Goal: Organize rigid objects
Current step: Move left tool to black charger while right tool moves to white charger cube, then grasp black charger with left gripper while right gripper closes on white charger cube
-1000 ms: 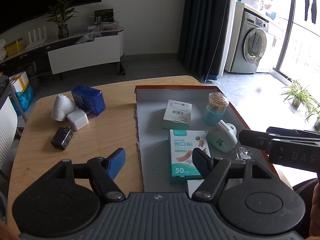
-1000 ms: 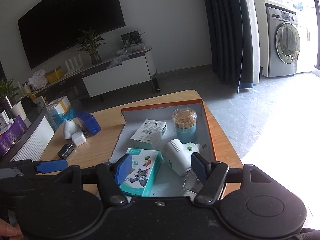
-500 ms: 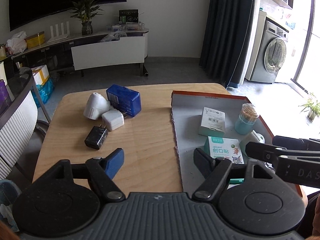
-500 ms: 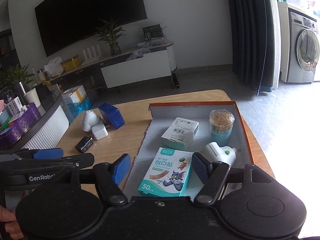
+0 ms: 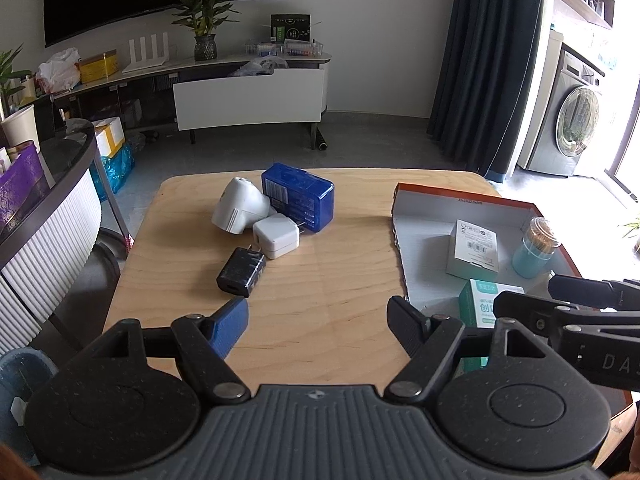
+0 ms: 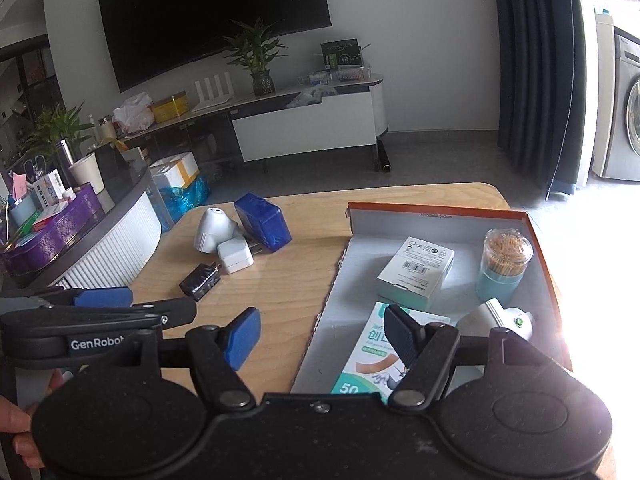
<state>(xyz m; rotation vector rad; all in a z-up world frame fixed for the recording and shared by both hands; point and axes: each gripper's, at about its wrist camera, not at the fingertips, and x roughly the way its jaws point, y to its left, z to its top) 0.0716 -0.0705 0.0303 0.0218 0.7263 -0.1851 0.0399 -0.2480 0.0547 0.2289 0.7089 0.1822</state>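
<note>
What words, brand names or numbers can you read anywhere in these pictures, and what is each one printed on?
"GenRobo", cut off: black left gripper, on its side.
"DAS", cut off: black right gripper, on its body.
"50": teal and white flat plaster box, with two Chinese characters, "创口", above.
Too small to read: white barcode carton, blue plastic case, orange-rimmed cardboard tray edge print.

Each tool is matte black plastic: two round discs, silver pivot screws, a ribbed grey body. The left tool (image 5: 318, 322) and right tool (image 6: 320, 338) each pair one blue pad with one black ribbed pad; white "GenRobot" lettering marks the left one.
</note>
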